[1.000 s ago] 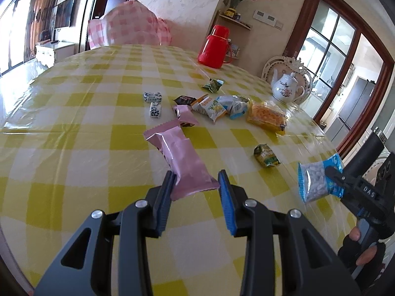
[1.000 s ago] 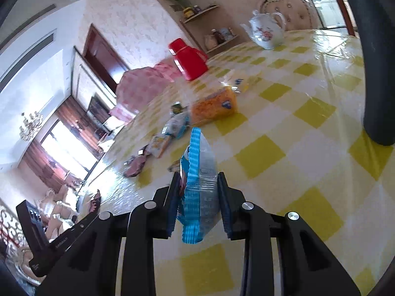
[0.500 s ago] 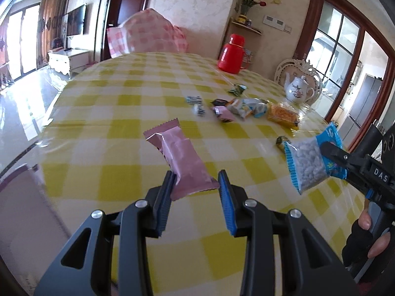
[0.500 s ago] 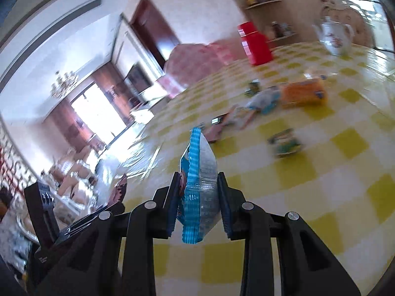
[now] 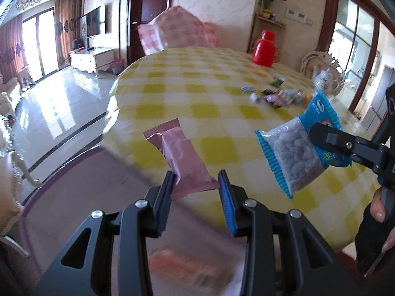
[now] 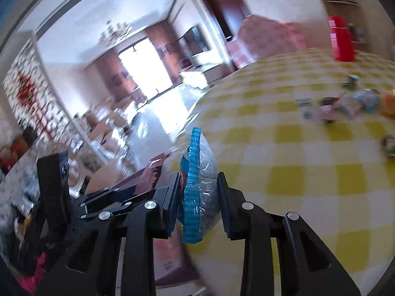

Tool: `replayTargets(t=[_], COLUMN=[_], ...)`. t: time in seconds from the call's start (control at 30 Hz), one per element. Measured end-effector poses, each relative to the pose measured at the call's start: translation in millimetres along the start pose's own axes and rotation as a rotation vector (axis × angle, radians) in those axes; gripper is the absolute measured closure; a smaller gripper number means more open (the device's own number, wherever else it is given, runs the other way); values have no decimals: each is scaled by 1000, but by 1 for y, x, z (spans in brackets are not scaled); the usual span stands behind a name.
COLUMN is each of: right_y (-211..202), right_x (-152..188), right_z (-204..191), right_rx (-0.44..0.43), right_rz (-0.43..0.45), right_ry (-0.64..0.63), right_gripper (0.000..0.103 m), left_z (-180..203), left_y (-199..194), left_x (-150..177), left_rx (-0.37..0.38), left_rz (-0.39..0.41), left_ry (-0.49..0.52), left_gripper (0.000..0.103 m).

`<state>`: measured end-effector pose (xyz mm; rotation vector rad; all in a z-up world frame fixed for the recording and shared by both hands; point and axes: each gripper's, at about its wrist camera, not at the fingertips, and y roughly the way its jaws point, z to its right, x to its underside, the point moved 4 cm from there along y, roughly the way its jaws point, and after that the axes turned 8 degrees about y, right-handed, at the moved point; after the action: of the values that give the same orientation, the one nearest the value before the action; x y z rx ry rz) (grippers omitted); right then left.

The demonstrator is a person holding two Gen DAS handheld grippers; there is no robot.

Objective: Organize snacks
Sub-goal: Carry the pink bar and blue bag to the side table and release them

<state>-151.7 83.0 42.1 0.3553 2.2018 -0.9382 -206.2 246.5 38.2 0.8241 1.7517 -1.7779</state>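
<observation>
My left gripper is shut on a pink snack packet, held in the air over the near edge of the yellow checked table. To its right, my right gripper is shut on a blue and clear bag of white sweets. In the right wrist view that bag stands on edge between the pads, with the left gripper and its pink packet just to the left. Several loose snacks lie in a cluster far across the table.
A blurred orange and pink package lies low, below the table edge under my left gripper. A red flask and a white teapot stand at the table's far side. A pink checked chair cover rises behind the table. A gloved hand grips the right handle.
Both grippers have pulled back from the middle of the table to its near edge, each keeping its packet. The snack cluster now looks far away, and the floor shows on the left.
</observation>
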Motion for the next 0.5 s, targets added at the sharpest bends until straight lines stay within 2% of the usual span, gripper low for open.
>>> replayTargets(t=[0.23,0.37,0.4,0.43,0.47,0.5], right_y=[38,56,58,61,59,54], right_x=[40,67,72,74,73,71], right_z=[-65,-84,-85,-85,-83,-81], right_rx=[-94,-81,-86,-88,-87,-92], right_rz=[-151,-222,-242,-253,-243,-229], right_ry=[-122,-195,-206,-212,-215,-214], right_gripper=[73,71,68,68,62,48], left_z=[-63,-85,-88,-90,-93,-92], left_y=[-16,-12,-10,-9,-9,-8], left_x=[43,51,53,55,55,53], left_rx=[-132,-206,-225,-250,-272,-276], left_rz=[-125,-179,-189,-195,-192,-176], left_ry=[21,-1,-2,-9,-19,-25], left_gripper=[66,65,64,50,25,17])
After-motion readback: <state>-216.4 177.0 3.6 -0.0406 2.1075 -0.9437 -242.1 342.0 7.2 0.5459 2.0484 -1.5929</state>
